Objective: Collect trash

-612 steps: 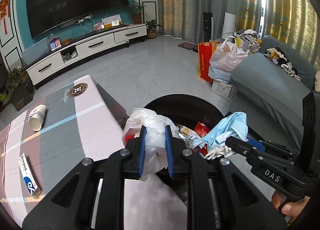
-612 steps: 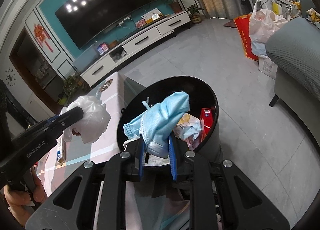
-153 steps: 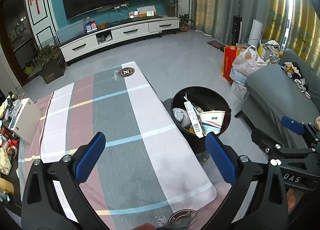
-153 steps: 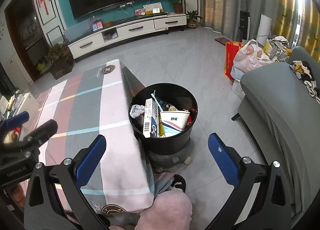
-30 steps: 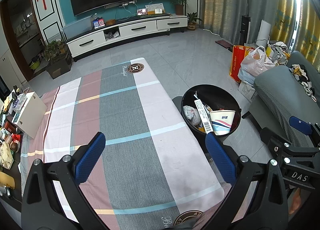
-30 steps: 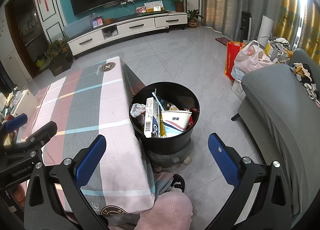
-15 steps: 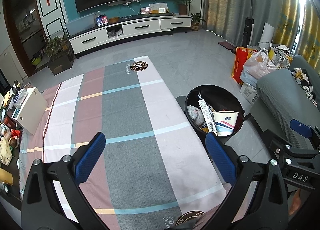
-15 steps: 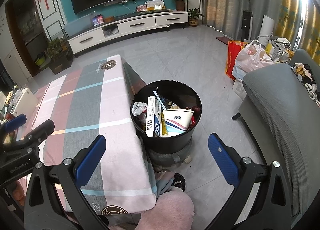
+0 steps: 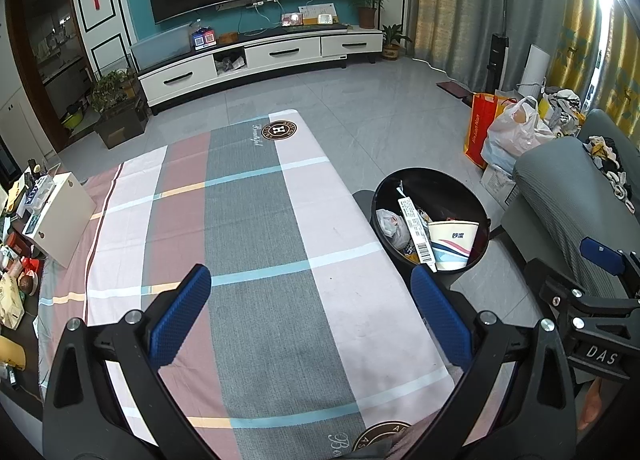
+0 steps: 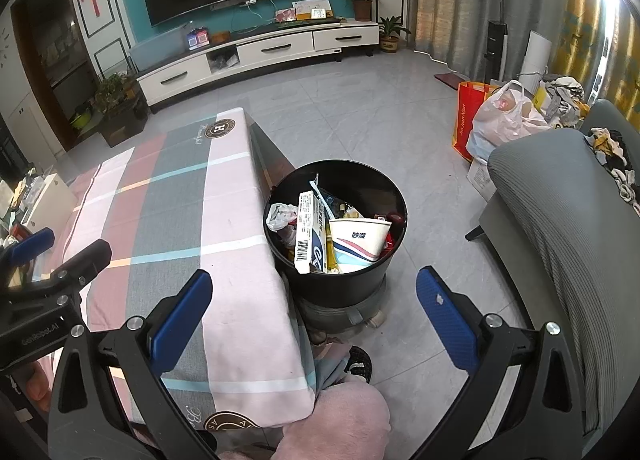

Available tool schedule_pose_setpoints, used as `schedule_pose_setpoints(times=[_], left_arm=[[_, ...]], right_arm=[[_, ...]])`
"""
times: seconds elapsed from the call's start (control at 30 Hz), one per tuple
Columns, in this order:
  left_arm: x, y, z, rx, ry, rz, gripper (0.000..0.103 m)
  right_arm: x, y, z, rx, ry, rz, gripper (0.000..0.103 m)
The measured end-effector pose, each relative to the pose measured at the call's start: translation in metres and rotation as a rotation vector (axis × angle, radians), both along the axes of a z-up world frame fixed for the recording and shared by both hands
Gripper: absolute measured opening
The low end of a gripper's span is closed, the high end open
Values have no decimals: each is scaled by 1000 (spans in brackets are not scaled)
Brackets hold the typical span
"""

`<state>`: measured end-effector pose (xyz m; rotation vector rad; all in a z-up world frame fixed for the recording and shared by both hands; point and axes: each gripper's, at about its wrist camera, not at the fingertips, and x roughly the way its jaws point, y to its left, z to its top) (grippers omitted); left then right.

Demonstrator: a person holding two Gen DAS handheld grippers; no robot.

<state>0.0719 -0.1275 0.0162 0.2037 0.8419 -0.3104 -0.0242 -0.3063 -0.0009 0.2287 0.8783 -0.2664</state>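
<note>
"DAS" is printed in white on the black right gripper body [image 9: 596, 356]. The pink-and-grey checked tablecloth [image 9: 256, 220] has a round brown "H" emblem with cursive "Beautiful" next to it. The red paper shopping bag [image 10: 464, 120] has lettering, too small to read.

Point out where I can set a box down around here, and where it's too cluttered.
The whole checked tablecloth is bare, from the round logo at the far end to the near edge. The tiled floor between the bin and the TV cabinet is open too. Avoid the black bin, full of trash, and the bags beside the sofa.
</note>
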Motion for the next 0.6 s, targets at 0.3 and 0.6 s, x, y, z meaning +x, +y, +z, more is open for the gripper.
schedule_pose_setpoints(times=[0.3,0.6], left_arm=[[-1,-2,-1,3,-1,-3,100],[-1,-2,0,1,-7,2,100]], right_arm=[[0,-1,0,2,0,1,100],[1,-1,0,1,2,-2,100]])
